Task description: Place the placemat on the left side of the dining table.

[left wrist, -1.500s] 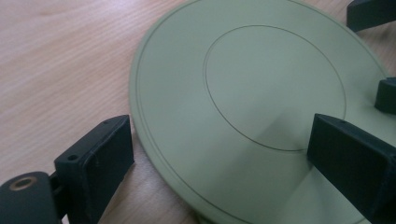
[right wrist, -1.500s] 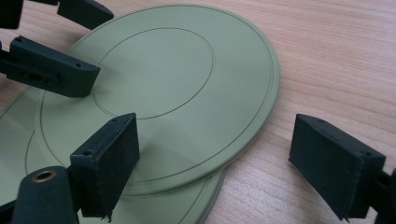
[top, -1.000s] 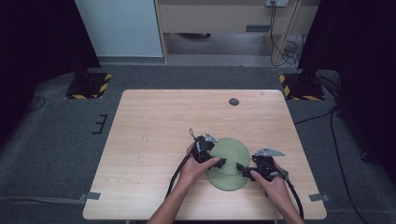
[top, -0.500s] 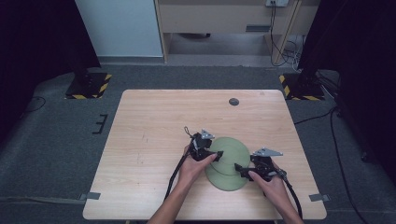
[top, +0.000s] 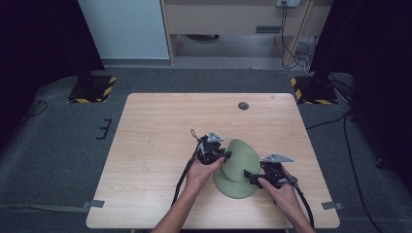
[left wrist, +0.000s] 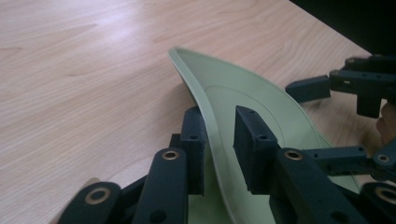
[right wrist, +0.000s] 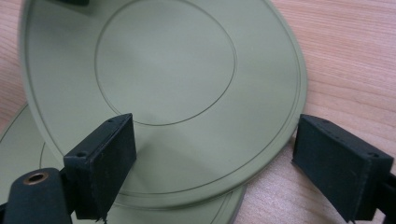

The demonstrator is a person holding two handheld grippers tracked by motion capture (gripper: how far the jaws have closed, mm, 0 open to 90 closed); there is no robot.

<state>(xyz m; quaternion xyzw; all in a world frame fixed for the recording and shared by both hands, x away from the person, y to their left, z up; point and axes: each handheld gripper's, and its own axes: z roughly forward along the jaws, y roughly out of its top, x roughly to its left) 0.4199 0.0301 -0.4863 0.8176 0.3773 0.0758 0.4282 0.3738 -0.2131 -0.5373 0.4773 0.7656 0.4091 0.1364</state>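
Note:
Two pale green plates are stacked at the near right of the wooden table (top: pixel 155 136). The lower plate (top: pixel 233 188) (right wrist: pixel 23 149) lies flat. The upper plate (top: pixel 241 156) (right wrist: pixel 168 70) (left wrist: pixel 243 88) is tilted, its left edge raised. My left gripper (top: pixel 226 155) (left wrist: pixel 222 135) has just been closing and is shut on that raised rim, one pad on each side. My right gripper (top: pixel 248 175) (right wrist: pixel 217 140) has just been opening. Its jaws stand apart over the plates' near right edge, one pad above the upper plate and one over bare wood, pressing on nothing.
A small dark round disc (top: pixel 243 105) lies near the table's far edge. The plates sit close to the near right corner, and bare wood stretches to the left and behind them. Dark stands and cables occupy the floor beyond the table.
The left gripper's jaws closed on the upper plate's left rim and rose, tipping that plate up off the lower one. The right hand stayed put.

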